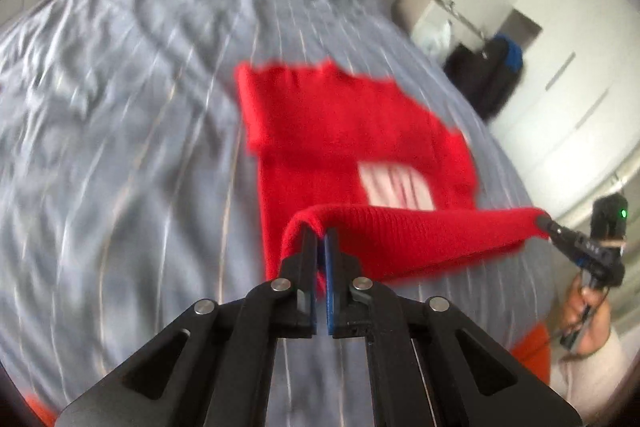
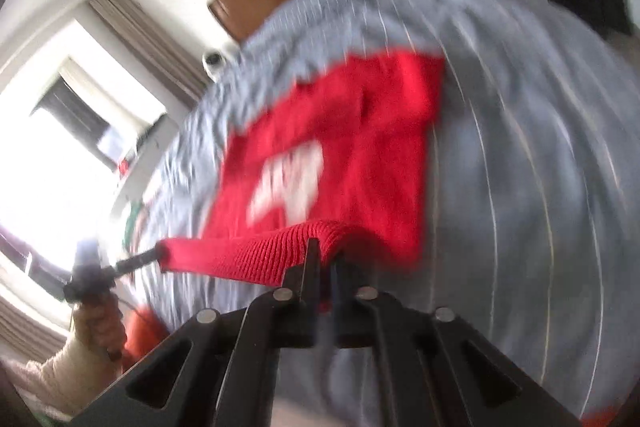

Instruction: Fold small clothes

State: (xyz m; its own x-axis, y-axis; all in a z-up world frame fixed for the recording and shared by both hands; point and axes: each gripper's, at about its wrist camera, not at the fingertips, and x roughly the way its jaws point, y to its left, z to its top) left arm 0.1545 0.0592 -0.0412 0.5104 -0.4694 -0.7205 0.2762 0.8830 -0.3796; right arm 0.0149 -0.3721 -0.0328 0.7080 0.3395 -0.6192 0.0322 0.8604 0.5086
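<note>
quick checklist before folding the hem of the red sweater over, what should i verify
1. Left gripper shut on the sweater hem: ok.
2. Right gripper shut on the hem's other end: ok.
3. Hem stretched straight between the two: ok.
4. Upper part of the sweater lying flat on the bedspread: ok.
5. Sleeves tucked in: cannot tell, blurred.
6. Landing area on the sweater free of other things: ok.

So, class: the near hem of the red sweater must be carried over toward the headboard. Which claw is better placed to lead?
Neither clearly. The left claw and right claw each pinch one end of the red sweater hem, raised off the bedspread. Both should move together.
</note>
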